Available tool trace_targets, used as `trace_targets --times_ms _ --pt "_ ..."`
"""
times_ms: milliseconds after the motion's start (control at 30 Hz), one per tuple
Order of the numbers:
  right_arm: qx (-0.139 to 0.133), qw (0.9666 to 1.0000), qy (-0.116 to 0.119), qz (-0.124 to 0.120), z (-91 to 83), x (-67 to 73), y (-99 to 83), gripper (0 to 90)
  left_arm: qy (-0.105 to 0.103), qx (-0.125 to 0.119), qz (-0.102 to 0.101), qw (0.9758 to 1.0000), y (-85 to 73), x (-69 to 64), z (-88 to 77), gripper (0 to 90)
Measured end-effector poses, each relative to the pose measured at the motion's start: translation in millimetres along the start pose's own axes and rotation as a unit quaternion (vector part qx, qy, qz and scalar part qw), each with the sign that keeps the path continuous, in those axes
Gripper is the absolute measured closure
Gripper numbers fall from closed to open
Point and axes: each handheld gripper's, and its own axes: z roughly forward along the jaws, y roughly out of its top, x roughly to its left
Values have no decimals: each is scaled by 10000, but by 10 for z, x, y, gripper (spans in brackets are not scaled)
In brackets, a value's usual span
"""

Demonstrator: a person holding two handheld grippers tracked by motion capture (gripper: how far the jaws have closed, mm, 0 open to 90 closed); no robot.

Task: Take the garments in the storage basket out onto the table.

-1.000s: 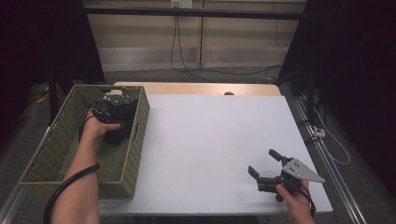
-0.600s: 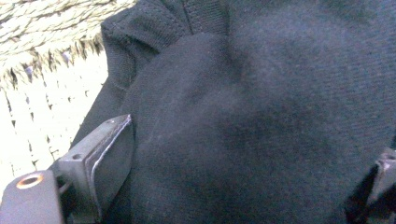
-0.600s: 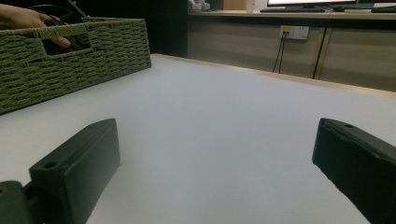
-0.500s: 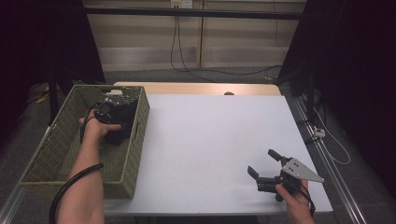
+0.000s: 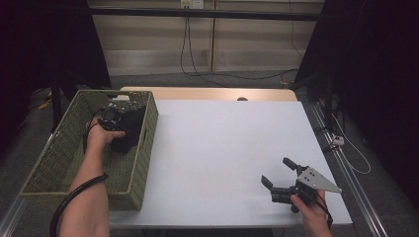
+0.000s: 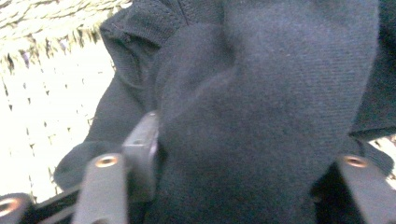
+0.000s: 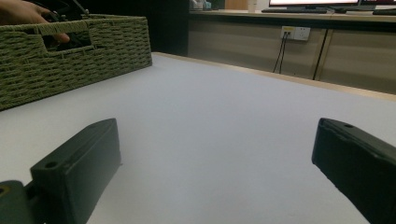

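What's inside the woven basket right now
Inside the basket: dark cloth, bunched between the left gripper's closing jaws. That cloth and the hand cover whatever lies beneath.

Even, soft light is falling from above on the white surface (image 5: 222, 143), which is standing out as the brightest area in the high view, while dark curtains on both sides of it are swallowing all detail. Beyond the surface, the pale wall panels are catching moderate light. Shadows on the surface are staying faint and short. In the left gripper view, the dark cloth (image 6: 261, 107) is sitting too close and is reading soft and blurred, and the woven basket (image 6: 37, 93) behind it is blowing out to glaring white. In the right gripper view, the near black jaws are blurring while the surface is glowing bluish white.
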Motion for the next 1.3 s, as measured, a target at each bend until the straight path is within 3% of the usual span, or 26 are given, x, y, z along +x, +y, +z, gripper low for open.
trace_targets --times_ms 33,200,400,433,467,533,567,633,667,867,900,967,1033,1133,1200,1267,1300 --pt "0 10000 -7 0 0 1 0 3 225 -53 99 9997 8 -6 3 495" --pt "17 10000 -20 -8 4 -4 -3 4 210 147 66 9996 57 -25 -17 559" --pt "27 10000 -33 32 4 -2 -5 4 228 154 -102 9996 70 -29 -40 594" --pt "26 10000 -24 20 4 -5 -6 4 232 127 -212 9994 74 -38 -37 598" --pt "41 10000 -63 39 0 -1 -5 4 322 137 -204 9992 85 -47 -47 603" --pt "36 10000 -47 60 1 -3 -5 4 195 235 -256 9992 125 -52 -91 608" --pt "20 10000 -43 34 1 -6 -5 4 261 204 -311 9990 139 -69 -105 609" --pt "19 10000 -43 48 -2 -7 -6 4 142 205 -387 9989 184 -75 -178 610" --pt "2 10000 -53 51 -4 -7 -5 4 67 221 -298 9993 229 -60 -264 610" --pt "-28 10000 -35 50 -15 -5 -2 4 35 238 -316 9992 266 -14 -454 610" --pt "-28 10000 -35 50 -15 -5 -2 4 23 172 -422 9990 267 -22 -480 610" --pt "-17 10000 -39 54 -15 -8 -3 4 63 135 -411 9990 270 -6 -547 610" --pt "-1 9999 -61 96 -13 -4 -3 4 -93 116 -431 9990 278 13 -618 610" --pt "4 10000 -82 32 -6 -16 -5 4 -139 82 -487 9987 288 8 -701 609" --pt "-9 9999 -72 74 -8 -9 -1 4 -175 127 -336 9992 305 34 -788 609" --pt "-26 10000 -50 75 -9 -8 1 4 -194 4 -496 9986 310 26 -856 609" --pt "-17 9999 -54 106 -9 -4 0 4 -78 -84 -511 9986 310 30 -888 609"
